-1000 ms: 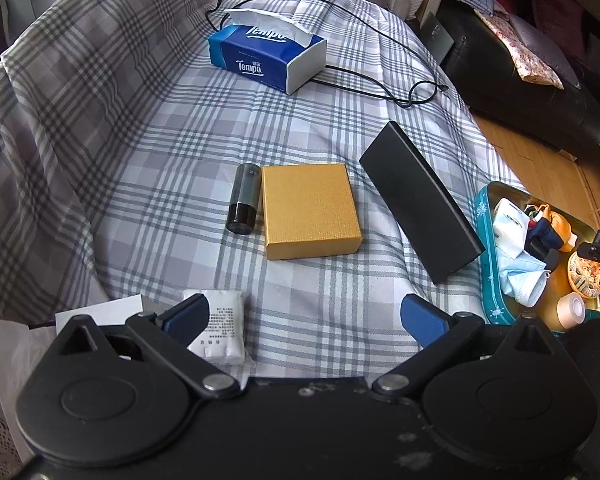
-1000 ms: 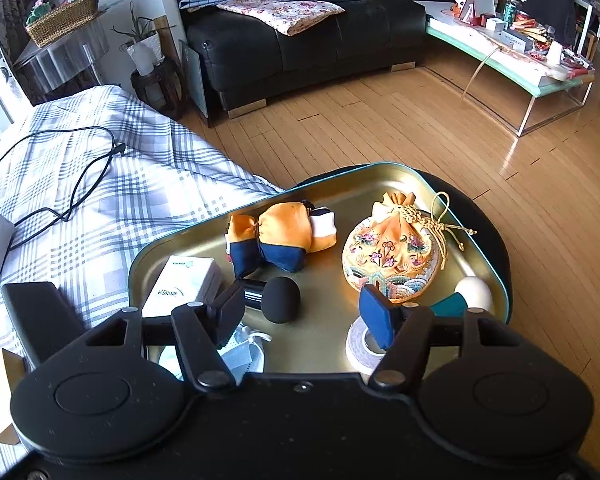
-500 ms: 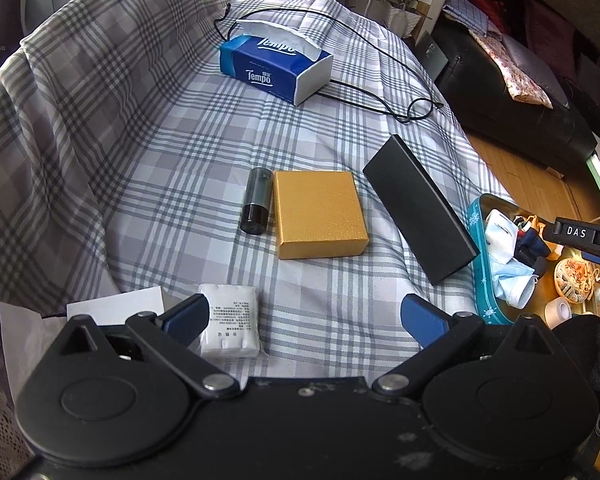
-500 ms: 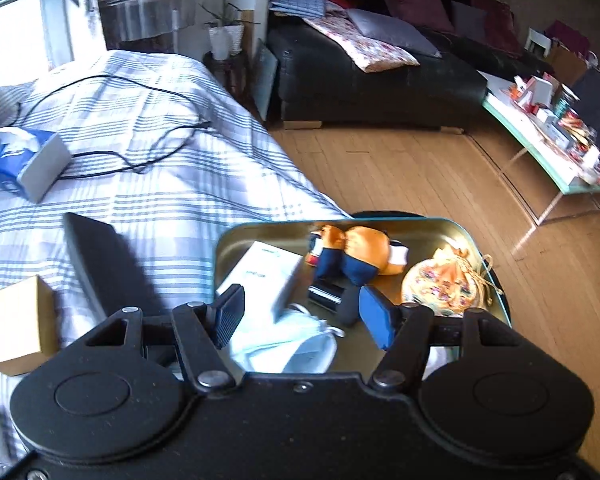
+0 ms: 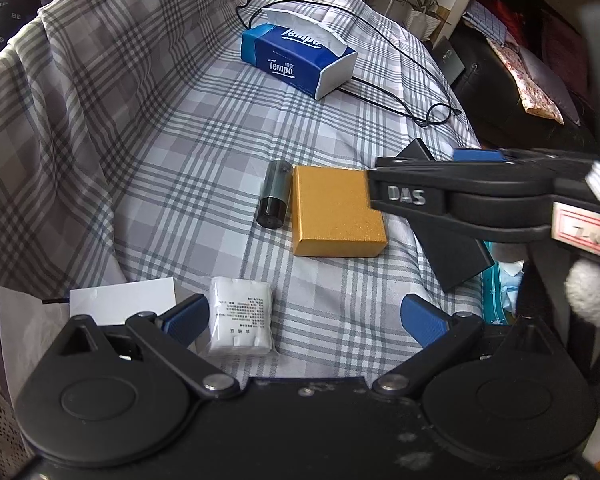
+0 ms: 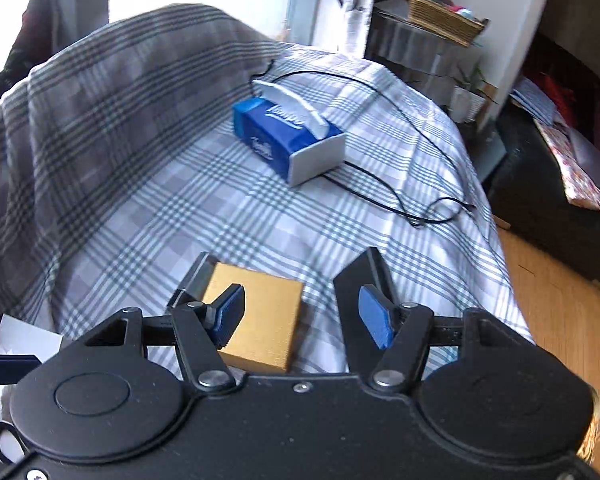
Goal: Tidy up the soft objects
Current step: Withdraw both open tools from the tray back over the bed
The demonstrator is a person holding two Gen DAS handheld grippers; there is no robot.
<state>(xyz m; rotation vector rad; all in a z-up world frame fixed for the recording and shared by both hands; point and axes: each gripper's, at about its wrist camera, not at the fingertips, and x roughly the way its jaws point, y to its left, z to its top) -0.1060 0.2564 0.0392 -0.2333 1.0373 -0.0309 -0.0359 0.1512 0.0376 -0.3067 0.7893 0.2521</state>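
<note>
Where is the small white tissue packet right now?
In the left wrist view, the white tissue packet lies on the plaid sheet, just beside the left tongs' left finger, nearer than the gold box.

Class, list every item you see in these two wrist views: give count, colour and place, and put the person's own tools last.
tissue box: 1, blue and white, far end of the bed
cable: 1, black, looping beside the tissue box
gold box: 1, gold, middle of the bed
cylinder: 1, dark, left of the gold box
flat black box: 1, right of the gold box
wrapped packet: 1, white, near edge
paper: 1, white, near left
plaid cover: 1, grey
left gripper: 1, black, blue fingers, open
right gripper: 1, black, blue fingers, open, above the gold box
</note>
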